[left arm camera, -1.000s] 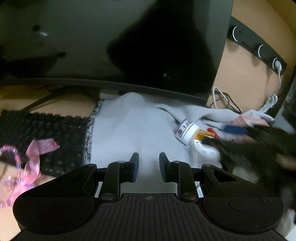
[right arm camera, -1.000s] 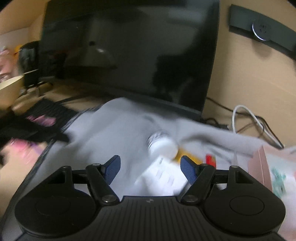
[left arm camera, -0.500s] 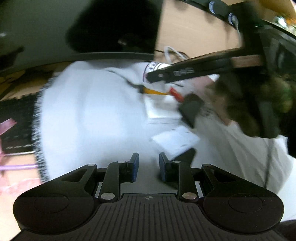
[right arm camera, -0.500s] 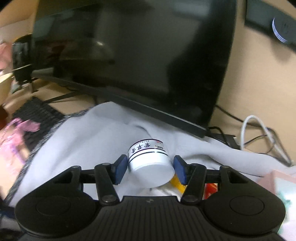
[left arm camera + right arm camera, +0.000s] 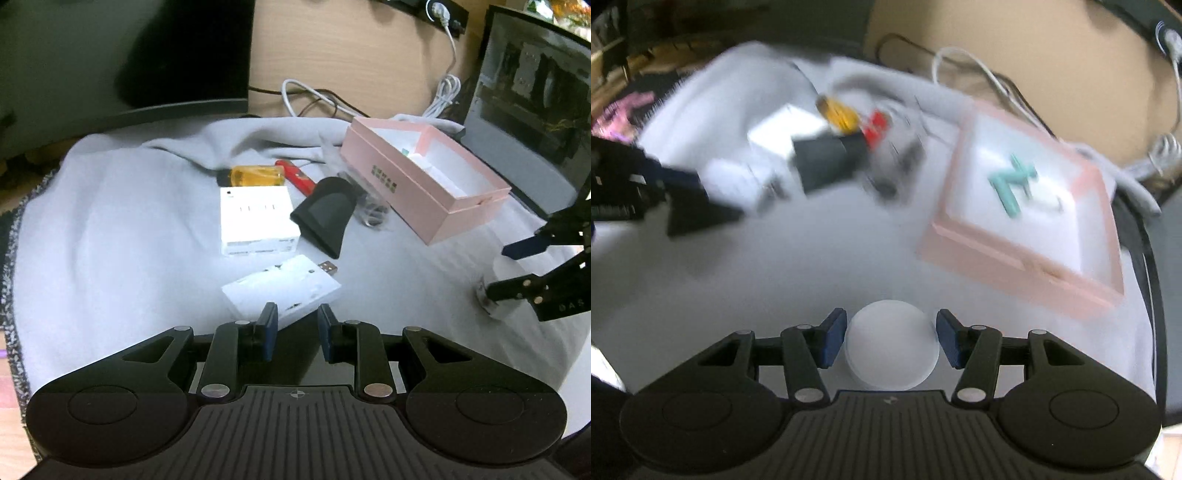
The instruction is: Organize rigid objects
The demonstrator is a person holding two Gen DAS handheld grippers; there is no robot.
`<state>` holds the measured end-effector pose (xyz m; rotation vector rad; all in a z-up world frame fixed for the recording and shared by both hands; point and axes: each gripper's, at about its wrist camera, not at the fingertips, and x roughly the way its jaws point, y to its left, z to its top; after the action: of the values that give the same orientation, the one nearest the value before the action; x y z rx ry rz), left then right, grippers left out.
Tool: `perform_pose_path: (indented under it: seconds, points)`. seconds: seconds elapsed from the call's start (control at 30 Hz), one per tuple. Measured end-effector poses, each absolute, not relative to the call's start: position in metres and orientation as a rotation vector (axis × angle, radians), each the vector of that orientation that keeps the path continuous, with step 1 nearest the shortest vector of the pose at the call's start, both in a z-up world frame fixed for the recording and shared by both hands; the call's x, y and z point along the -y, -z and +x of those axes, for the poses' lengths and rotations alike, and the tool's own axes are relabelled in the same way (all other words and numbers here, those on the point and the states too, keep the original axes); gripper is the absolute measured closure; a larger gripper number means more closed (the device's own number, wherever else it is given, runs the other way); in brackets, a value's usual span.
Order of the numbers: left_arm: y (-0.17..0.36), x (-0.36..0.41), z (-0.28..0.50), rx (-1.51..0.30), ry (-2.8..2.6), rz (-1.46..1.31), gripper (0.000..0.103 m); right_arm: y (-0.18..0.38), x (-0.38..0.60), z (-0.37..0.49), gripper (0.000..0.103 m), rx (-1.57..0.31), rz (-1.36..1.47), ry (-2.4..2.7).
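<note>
Right gripper (image 5: pixel 891 341) clamped the white jar (image 5: pixel 891 349) for carrying toward the pink box (image 5: pixel 1027 229); left gripper (image 5: pixel 295 330) hovered narrow, empty.

Black hand-held gripper (image 5: pixel 294 332) — blue pads (image 5: pixel 269 331)

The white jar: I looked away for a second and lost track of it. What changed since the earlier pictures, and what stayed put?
The right gripper closed its jaws on the white jar, lifted it from beside the yellow bottle and carried it toward the pink box. The left gripper swung toward the white USB adapter, jaws near shut and empty throughout. The other items on the grey cloth stayed put.
</note>
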<state>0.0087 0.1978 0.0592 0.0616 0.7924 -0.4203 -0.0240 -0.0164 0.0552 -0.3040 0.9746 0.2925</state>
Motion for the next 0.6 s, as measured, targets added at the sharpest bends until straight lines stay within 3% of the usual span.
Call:
perform_pose_path:
  seconds: [0.17,0.43,0.6]
  points:
    - [-0.060,-0.197,0.016,-0.785,0.332,0.075,0.077,-0.045,0.015,-0.019,0.049,-0.942,-0.293,-0.306]
    - [-0.053,-0.220,0.040,-0.847,0.216,-0.150,0.077,-0.037,-0.009,-0.004,0.049,-0.809,-0.316,-0.372]
    - [-0.049,-0.223,0.040,-0.853,0.161,-0.269,0.077,-0.037,0.004,-0.012,0.038,-0.767,-0.285,-0.433]
